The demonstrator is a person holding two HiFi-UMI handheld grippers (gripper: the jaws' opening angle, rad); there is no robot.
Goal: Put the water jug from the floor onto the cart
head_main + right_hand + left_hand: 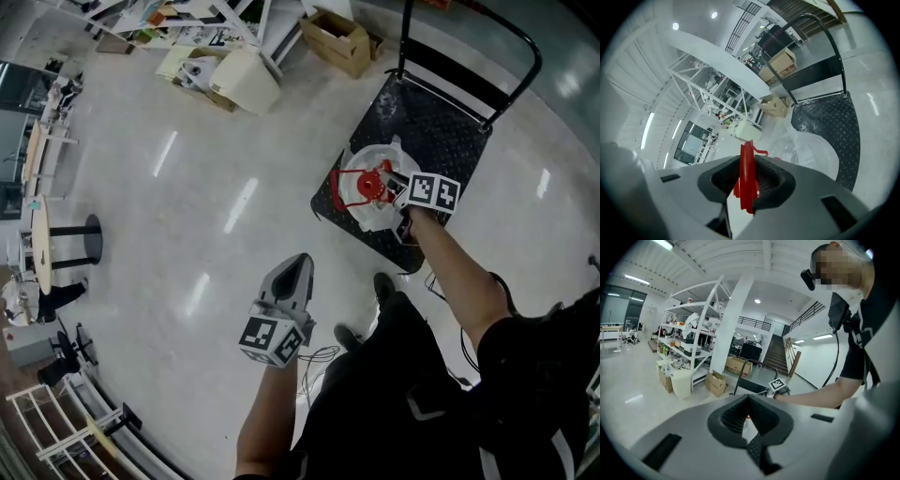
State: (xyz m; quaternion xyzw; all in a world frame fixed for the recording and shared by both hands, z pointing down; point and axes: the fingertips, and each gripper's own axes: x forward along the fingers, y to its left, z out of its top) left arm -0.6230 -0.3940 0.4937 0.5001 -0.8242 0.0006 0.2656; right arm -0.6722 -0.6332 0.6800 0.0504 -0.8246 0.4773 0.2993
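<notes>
Jug [373, 214], head view: clear, with a red handle [361, 183], at the near end of the cart [441, 122]. I cannot tell whether its base rests on the deck.
Jug contents, head view: the walls are see-through, but the fill cannot be read.
Right gripper [386, 178], head view: at the handle on top of the jug. Its cube [431, 192] and the arm [459, 272] cover the jug's right edge.
Left gripper [300, 262], head view: over bare floor, well apart from the cart.
Box [337, 39], head view: open cardboard, beyond the cart. Its inside is too small to tell.

Left gripper [747, 397], left gripper view: the pads meet at the tips, clenched on nothing.
Jug, left gripper view: hidden behind the gripper's own body. Only the cart [751, 386], the right gripper's cube [777, 384] and the arm [820, 392] show past it.
Boxes [716, 383], left gripper view: on the floor by a shelf [693, 333], contents not visible.

Right gripper [746, 161], right gripper view: jaws grasping the handle [746, 180], which stands edge-on between the pads.
Jug [811, 150], right gripper view: just beyond the jaws, against the cart [834, 122] deck, its lower part cut off by the gripper body. The clear wall glints, and no water level can be made out.
Box [780, 61], right gripper view: behind the cart's bar [834, 47], top open, inside unseen.
</notes>
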